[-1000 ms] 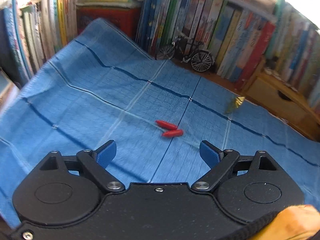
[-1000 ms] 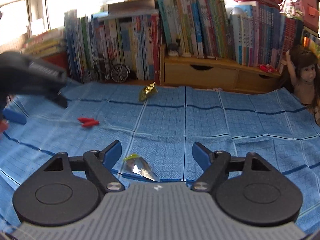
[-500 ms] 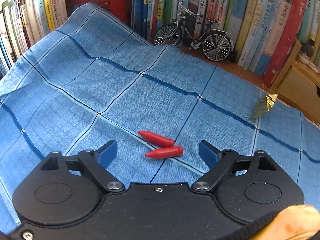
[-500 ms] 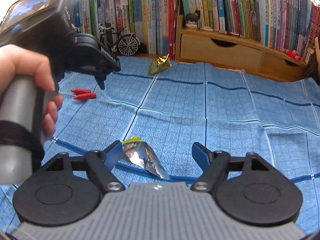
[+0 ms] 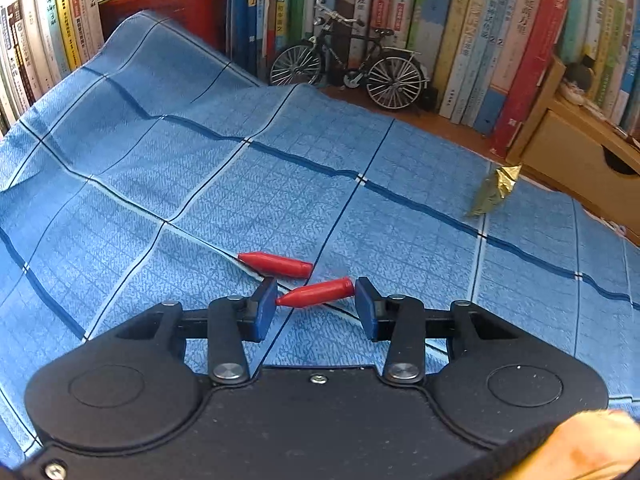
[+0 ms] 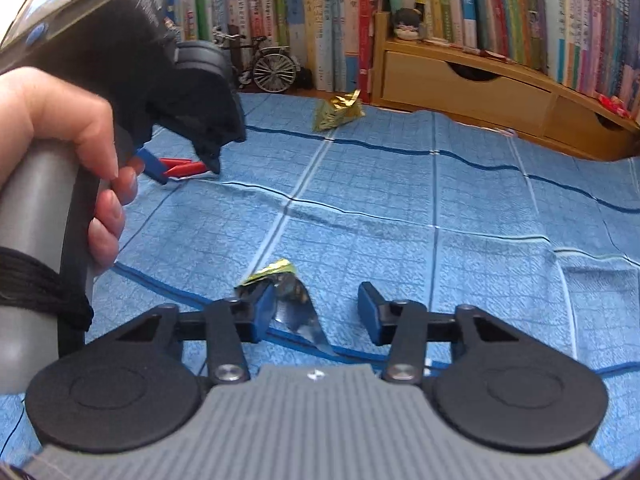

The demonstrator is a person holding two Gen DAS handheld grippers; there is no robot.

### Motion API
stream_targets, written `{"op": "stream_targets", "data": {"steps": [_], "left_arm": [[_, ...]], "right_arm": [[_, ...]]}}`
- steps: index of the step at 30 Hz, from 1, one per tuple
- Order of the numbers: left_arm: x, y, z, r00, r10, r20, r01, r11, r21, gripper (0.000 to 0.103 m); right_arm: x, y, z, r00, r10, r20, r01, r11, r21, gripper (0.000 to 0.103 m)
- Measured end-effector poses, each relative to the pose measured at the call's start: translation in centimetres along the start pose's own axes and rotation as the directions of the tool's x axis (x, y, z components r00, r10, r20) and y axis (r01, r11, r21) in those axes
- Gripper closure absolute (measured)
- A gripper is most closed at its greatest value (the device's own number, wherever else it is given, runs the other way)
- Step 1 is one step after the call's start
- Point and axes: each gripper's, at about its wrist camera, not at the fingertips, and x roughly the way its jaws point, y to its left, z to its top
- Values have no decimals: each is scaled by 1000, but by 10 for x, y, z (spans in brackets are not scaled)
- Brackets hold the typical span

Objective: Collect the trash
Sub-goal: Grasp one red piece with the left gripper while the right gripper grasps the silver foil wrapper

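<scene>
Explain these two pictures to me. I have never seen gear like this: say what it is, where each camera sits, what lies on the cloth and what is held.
No robot here: a person holds a hand-operated pair of tongs in each hand, with a camera on each looking forward along its blue fingers. One picture is from the left tongs, the other from the right tongs, which also shows the person's hand gripping the left tool. On the blue cloth lie two red caps, a gold wrapper near the books and a silver wrapper. The left tongs bracket one cap, nearly closed on it. The right tongs are open around the silver wrapper. Nothing is lifted.
</scene>
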Motion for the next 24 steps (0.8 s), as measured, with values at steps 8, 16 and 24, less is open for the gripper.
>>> {"op": "stream_targets", "data": {"steps": [8,16,24], "left_arm": [[-22,2,-1,1000,-8,17,8,999,36,63],[-44,11,-9,1000,-14,20,13,999,39,63],[-58,26,-17,1000,1,27,-2,999,34,63]], "right_arm": [[0,3,2,998,56,-17,-57,998,-22,77],[-6,1,5,997,71,-17,-72,997,-19,70],[-8,10,4,997,80,17,-79,994,-72,39]]}}
